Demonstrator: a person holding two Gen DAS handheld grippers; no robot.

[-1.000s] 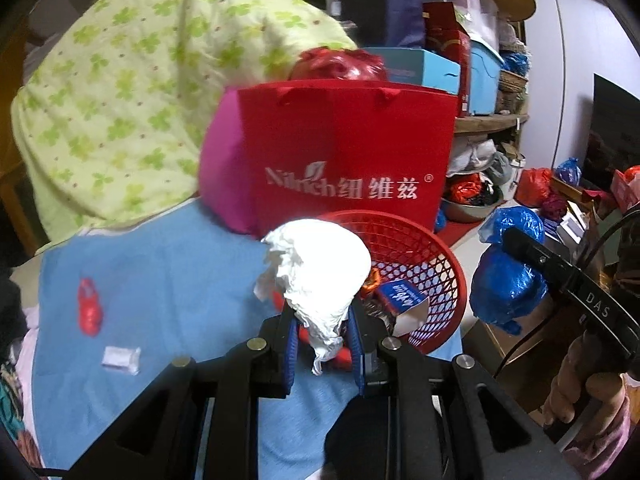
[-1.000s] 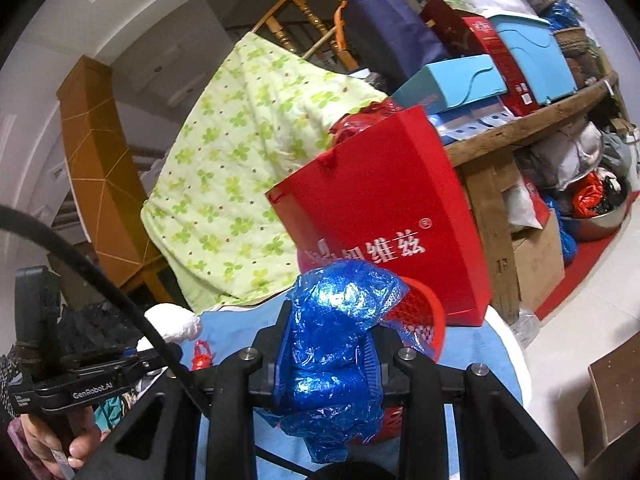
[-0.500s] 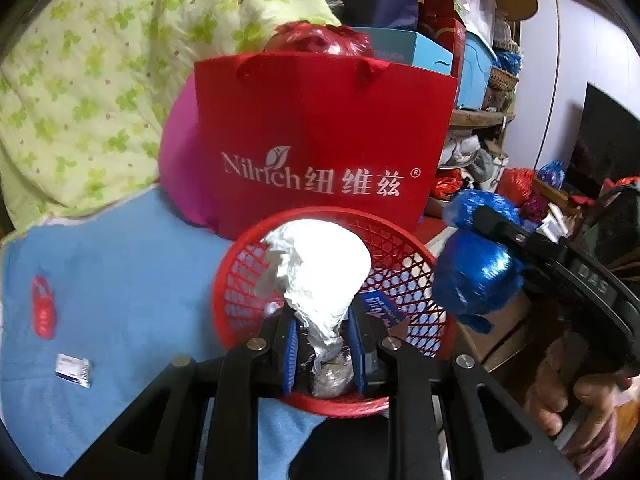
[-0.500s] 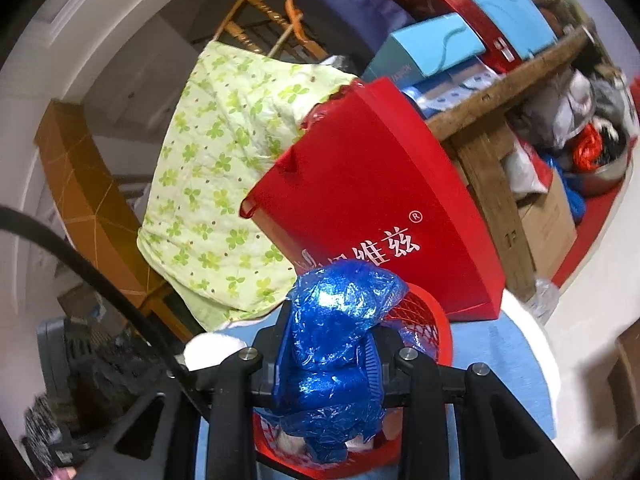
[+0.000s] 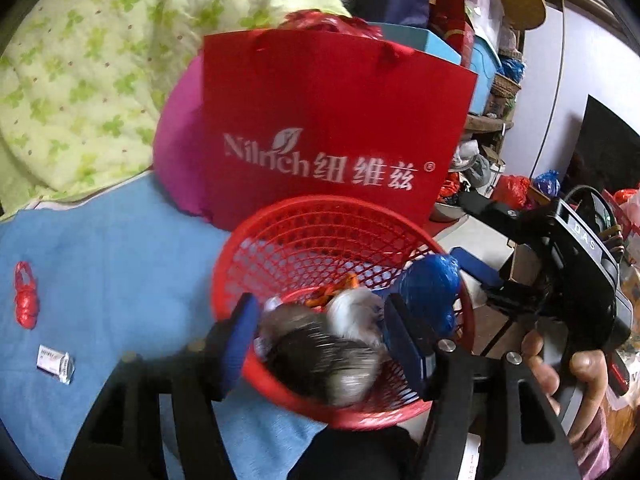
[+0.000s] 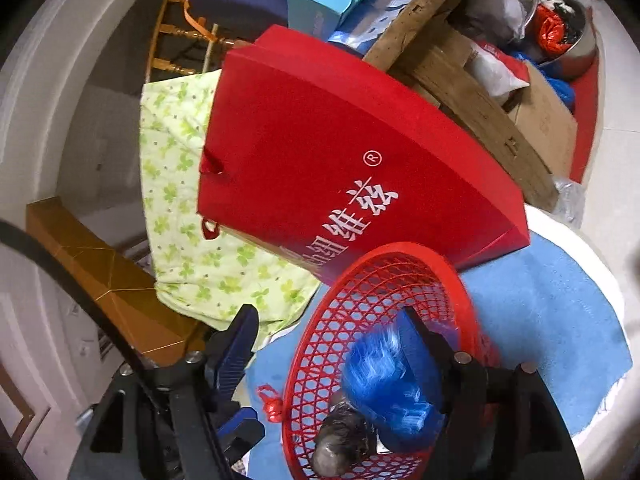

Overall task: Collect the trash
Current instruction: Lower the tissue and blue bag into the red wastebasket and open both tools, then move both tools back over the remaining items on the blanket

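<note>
A red mesh basket (image 5: 280,220) stands on the blue cloth in front of a red paper bag (image 5: 320,120). My left gripper (image 5: 322,340) hangs over the basket's near rim. Its jaws are opening, and a blurred white tissue wad (image 5: 352,308) is dropping free between them. My right gripper (image 6: 328,352) reaches over the basket from the right, one finger inside it, jaws opening too. A crumpled blue plastic bag (image 6: 380,376), also blurred, falls away from the pads beside the tissue wad (image 6: 344,440) in the basket (image 6: 320,320).
A red wrapper (image 5: 26,296) and a small white packet (image 5: 56,362) lie on the blue cloth (image 5: 112,260) to the left. A green-patterned quilt (image 5: 80,60) sits behind. Crowded shelves (image 5: 480,60) stand to the right, where a hand (image 5: 576,372) holds the right gripper.
Both grippers came down over the red basket and opened. The white tissue left the left jaws and the blue bag left the right jaws, both dropping into the basket.
</note>
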